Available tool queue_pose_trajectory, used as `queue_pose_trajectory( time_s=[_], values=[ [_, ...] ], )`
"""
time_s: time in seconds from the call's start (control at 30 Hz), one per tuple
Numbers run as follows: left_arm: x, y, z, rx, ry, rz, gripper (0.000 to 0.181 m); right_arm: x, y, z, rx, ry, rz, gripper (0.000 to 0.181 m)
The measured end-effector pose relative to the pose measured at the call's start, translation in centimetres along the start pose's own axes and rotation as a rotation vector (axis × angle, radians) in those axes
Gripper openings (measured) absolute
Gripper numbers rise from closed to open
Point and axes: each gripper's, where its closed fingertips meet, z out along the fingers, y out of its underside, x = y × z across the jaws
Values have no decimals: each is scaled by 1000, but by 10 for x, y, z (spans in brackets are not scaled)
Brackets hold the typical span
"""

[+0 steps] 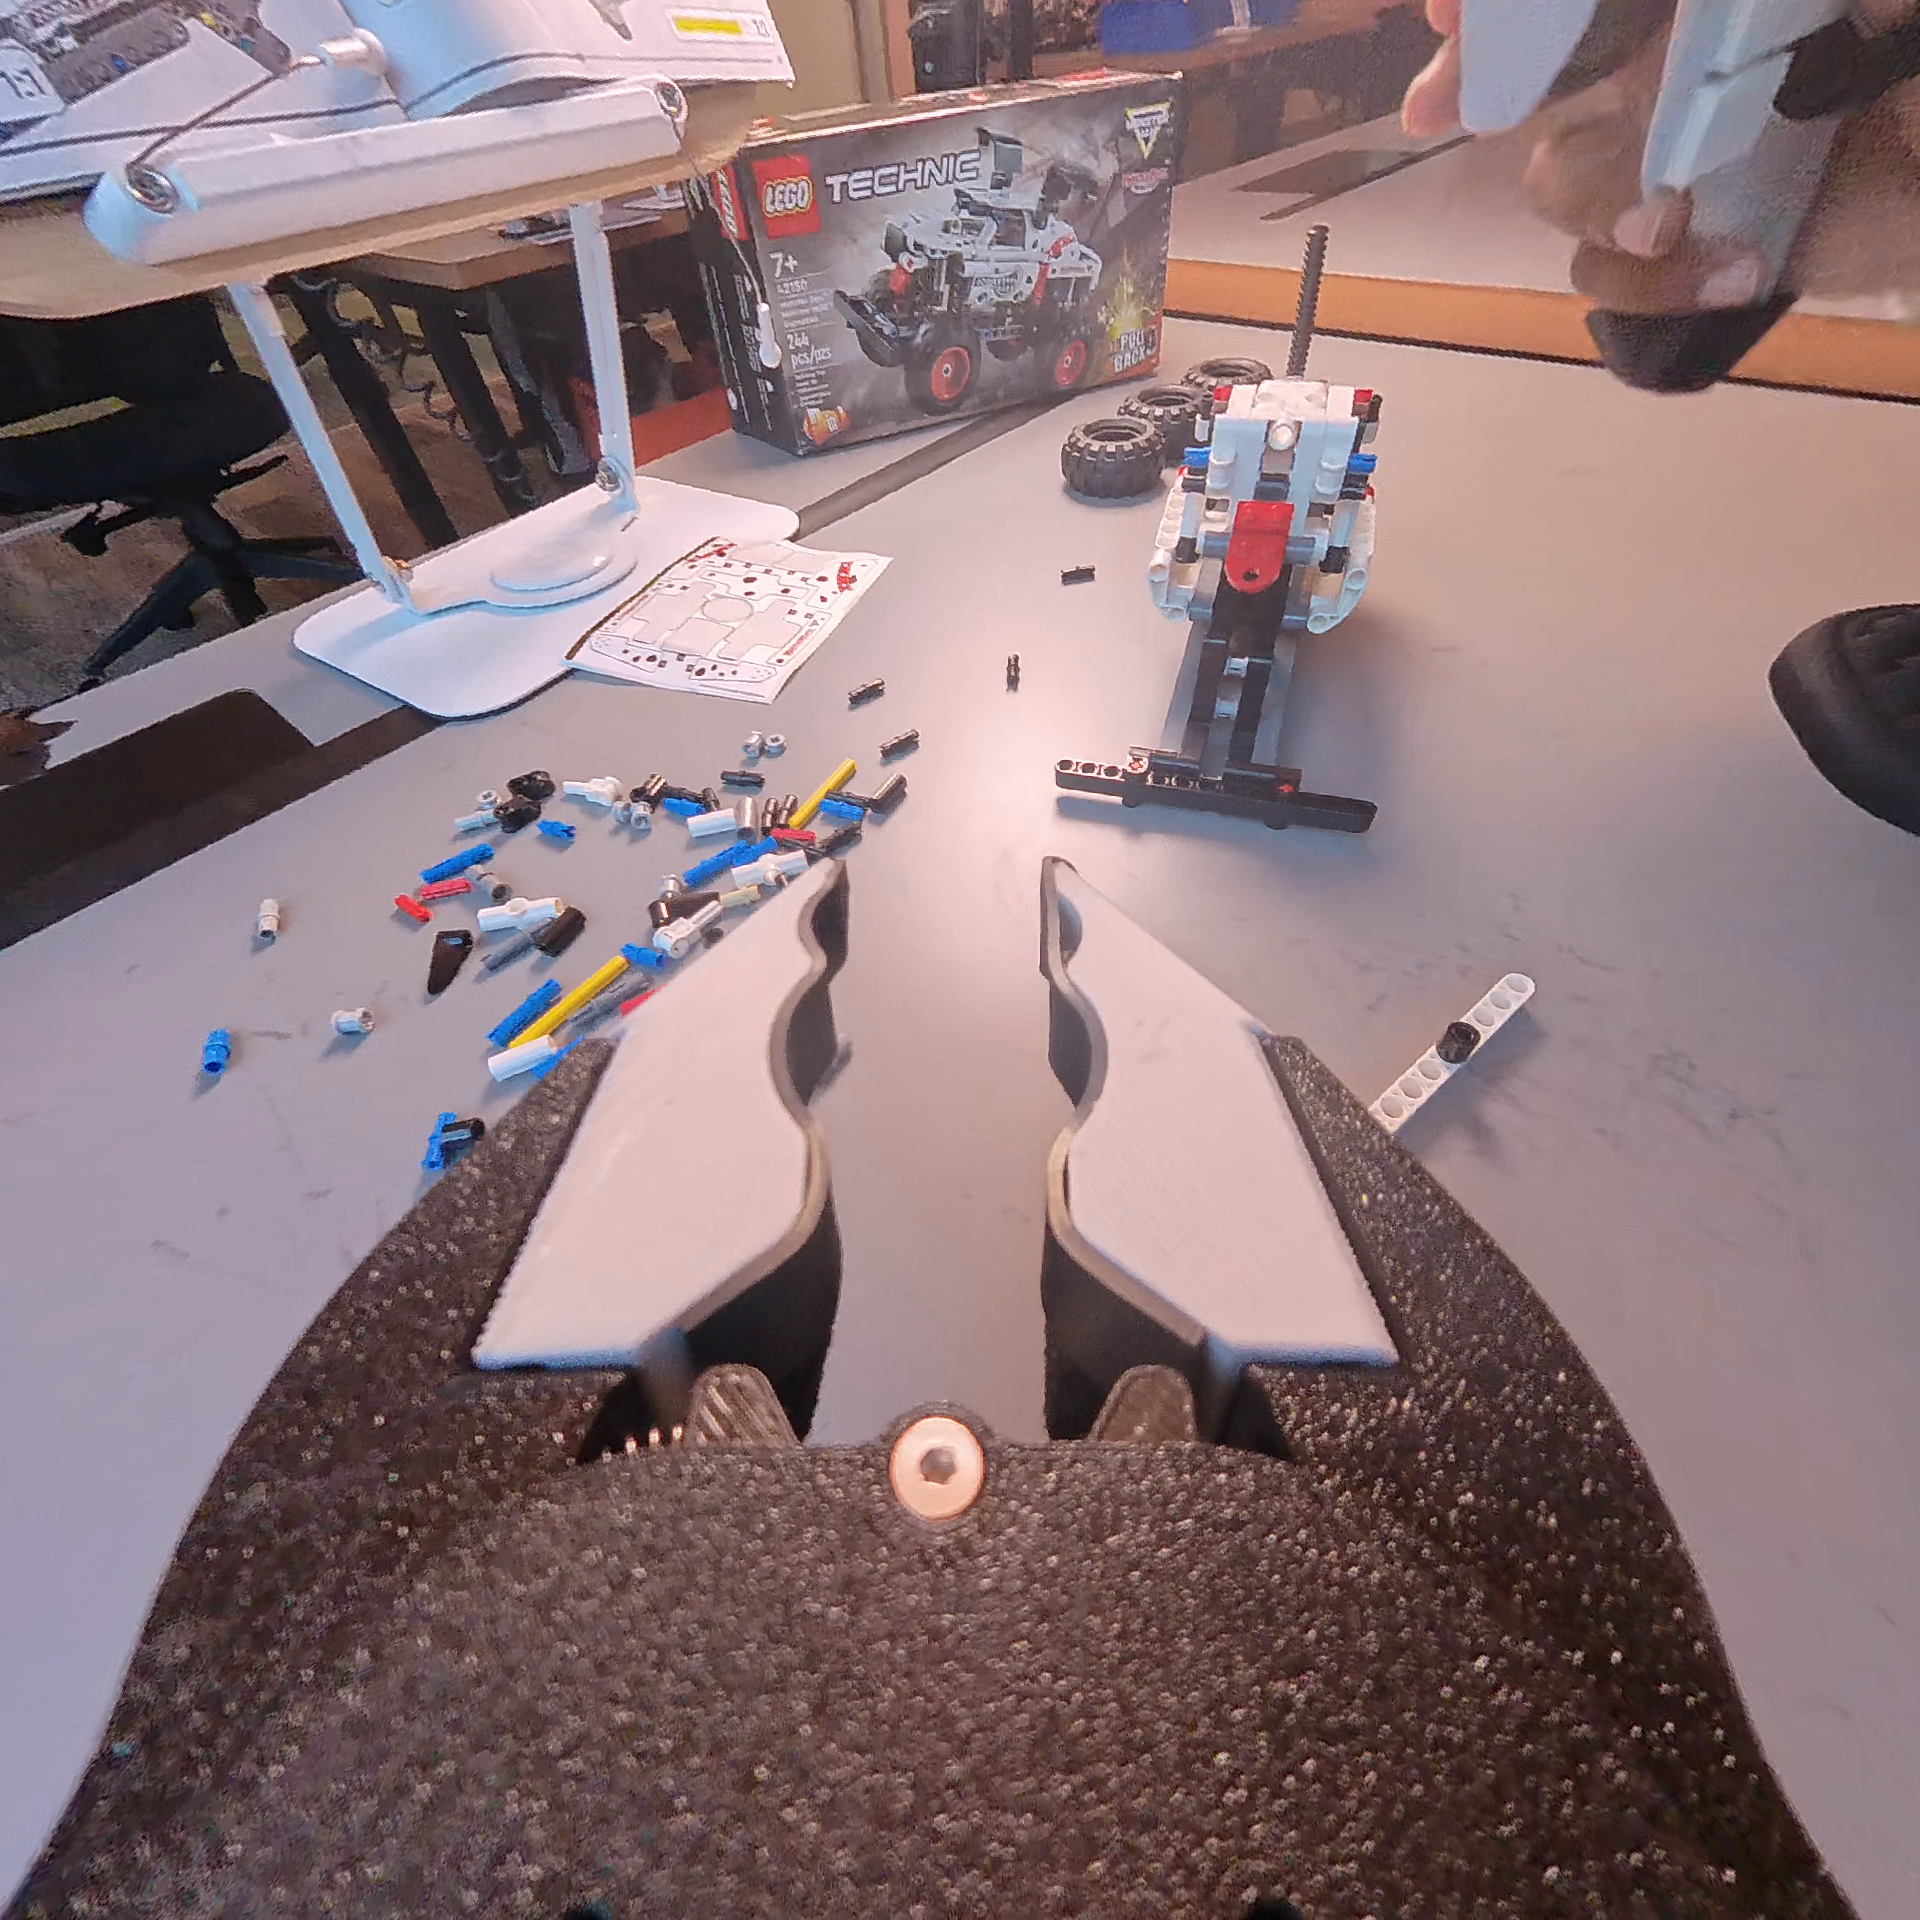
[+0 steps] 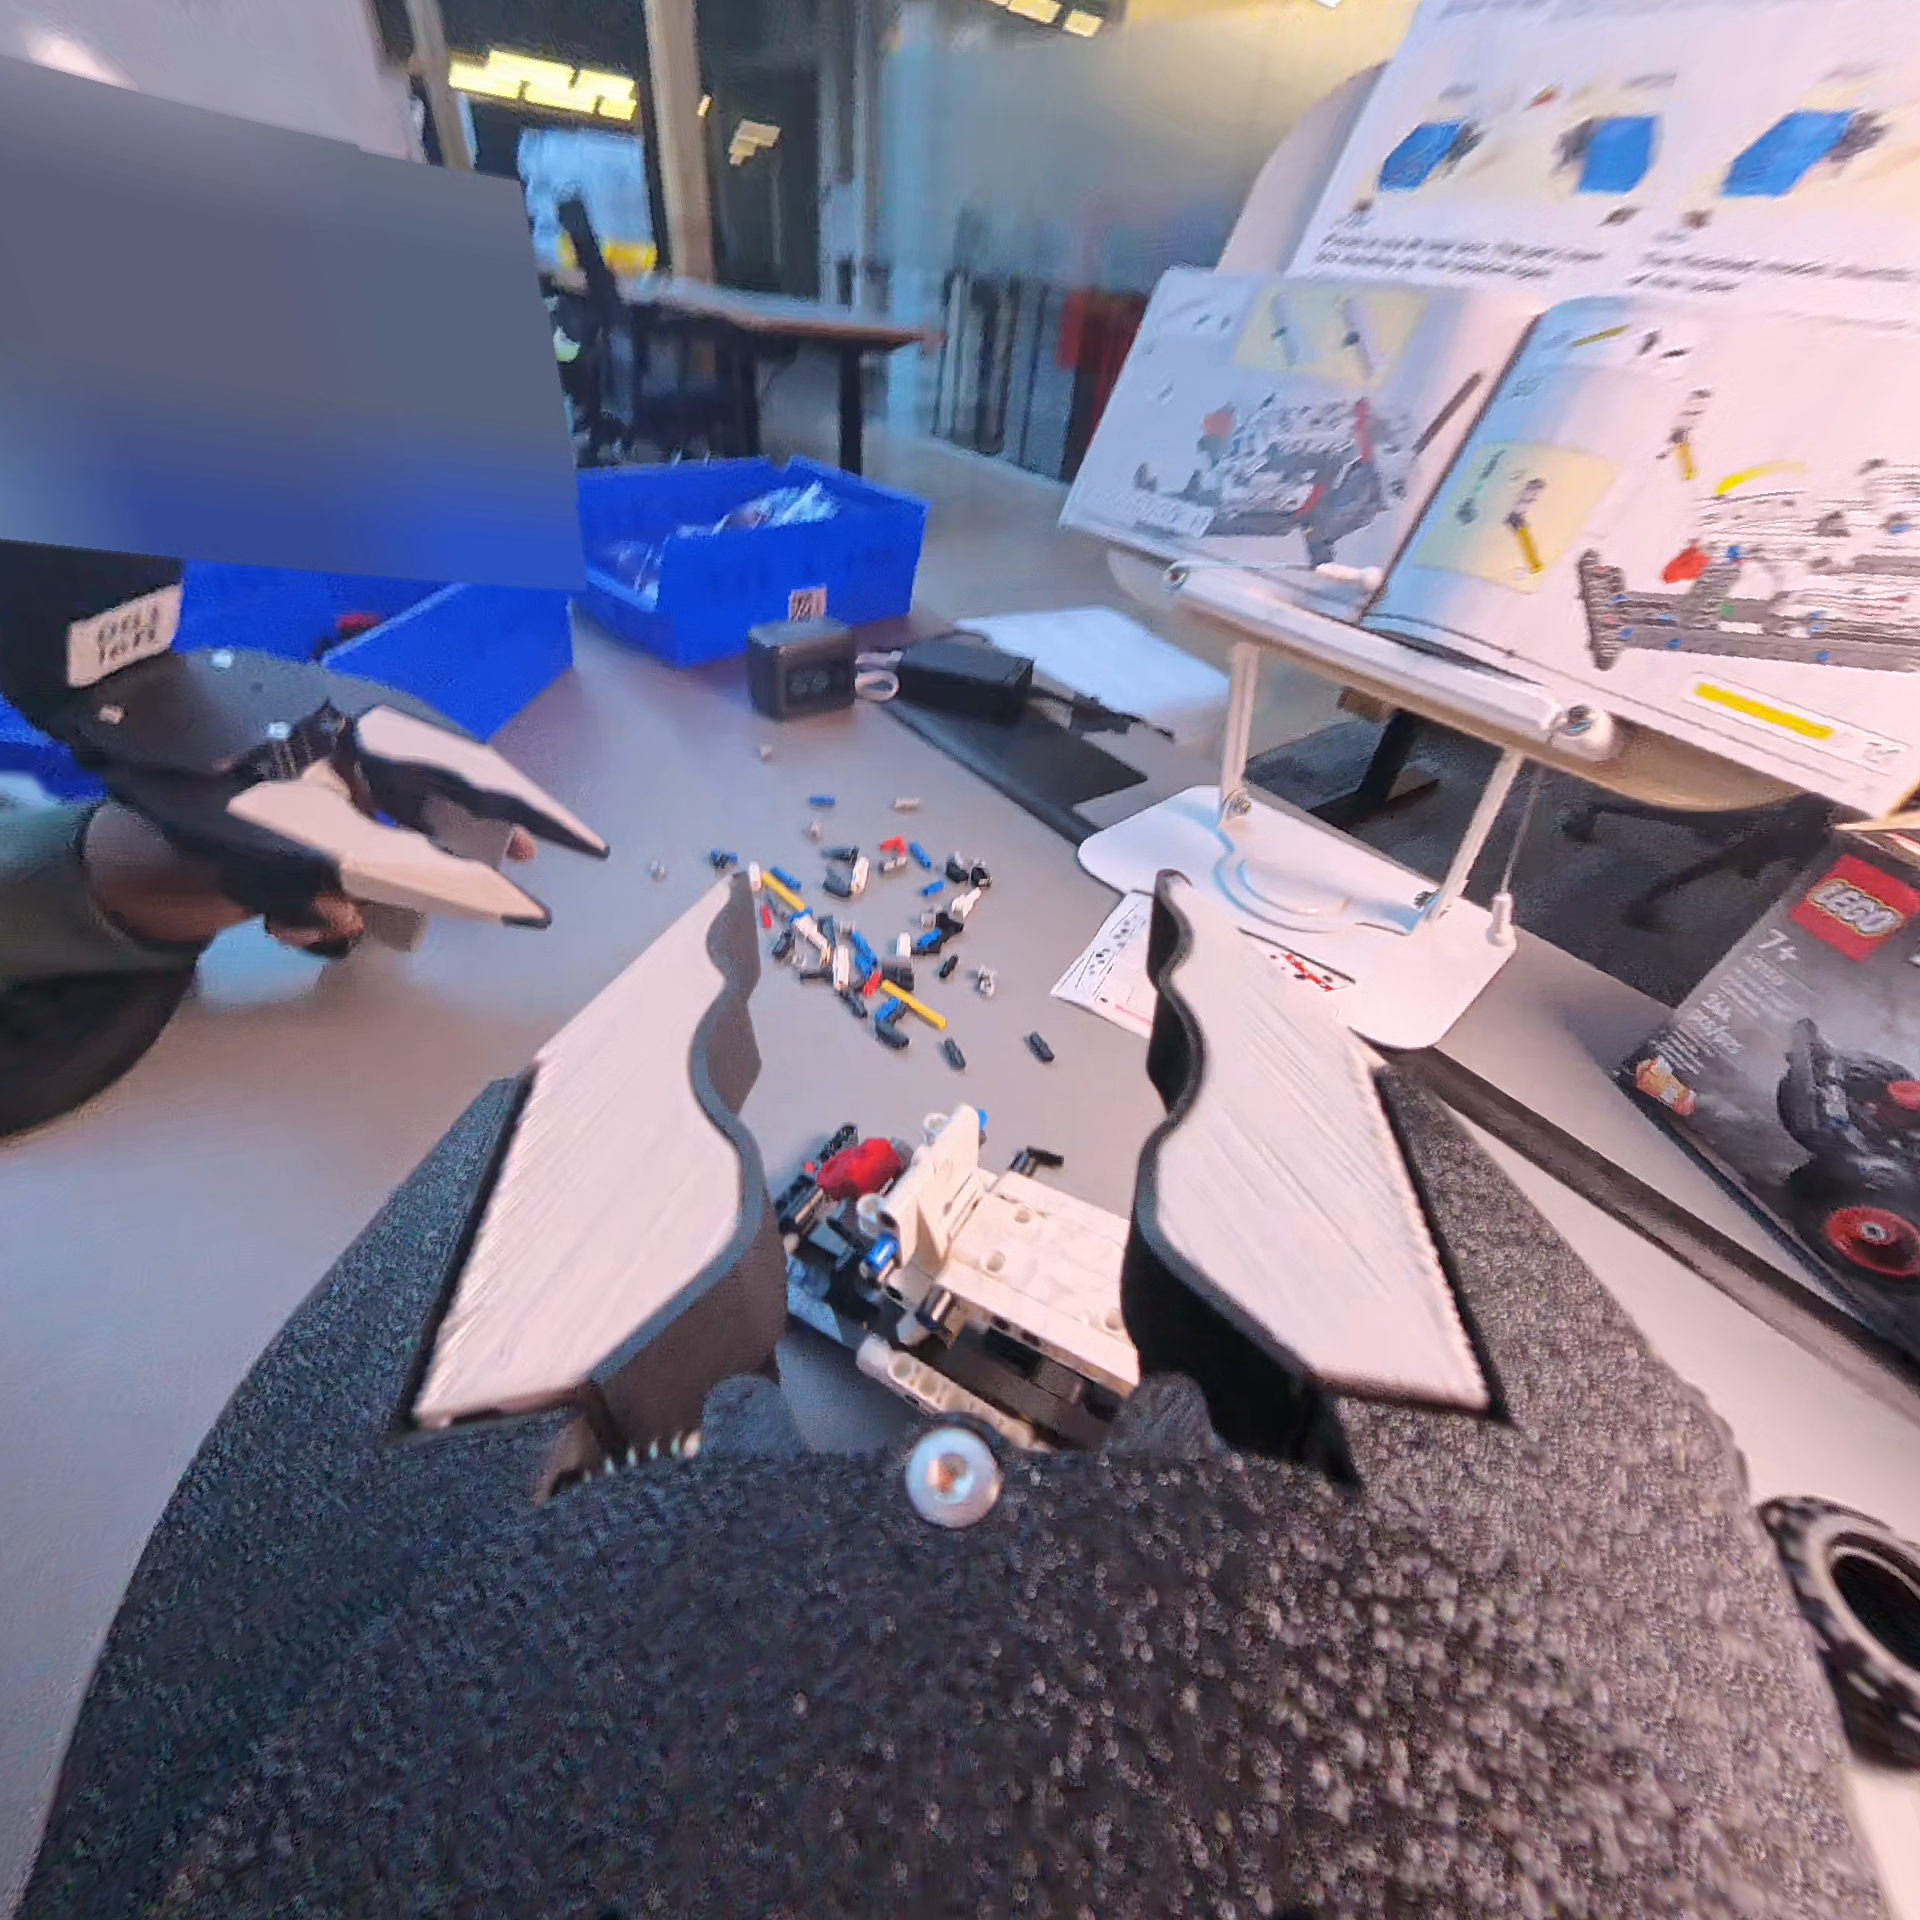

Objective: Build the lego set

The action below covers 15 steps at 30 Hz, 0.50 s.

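A partly built white, black and red truck model [image 1: 1252, 561] stands on the grey table, ahead and right of my left gripper [image 1: 940, 878], which is open and empty above the table. A pile of small loose pieces [image 1: 665, 873] lies to its left. A white beam with a black pin [image 1: 1455, 1049] lies to its right. My right gripper [image 2: 951, 894] is open and empty, hovering above the model [image 2: 966, 1247], which shows between its fingers. The pile [image 2: 868, 935] lies beyond. The left gripper [image 2: 488, 852] shows at the left there.
The set's box [image 1: 945, 270] stands at the back with three black tyres [image 1: 1143, 426] beside it. A white stand [image 1: 468, 582] holds the open instruction booklet [image 2: 1558, 488]. A sticker sheet [image 1: 727, 618] lies by its base. Blue bins [image 2: 748, 551] and a black charger [image 2: 800, 665] sit farther off.
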Motion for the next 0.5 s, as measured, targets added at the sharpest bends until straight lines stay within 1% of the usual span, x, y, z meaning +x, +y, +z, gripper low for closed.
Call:
queue_pose_trajectory(
  time_s=[0.1,0.2,0.37,0.5],
  values=[
    [-8,-4,-3,36,-32,-17,37,1,-2,-3,129,110,50,73],
    [-17,-10,-7,83,-74,-35,37,6,2,-5,210,205,49,72],
    [-34,-19,-16,148,-138,-71,40,17,16,-10,218,248,77,71],
    [-41,-24,-21,181,-151,-112,45,19,25,-13,203,253,57,70]
  ],
)
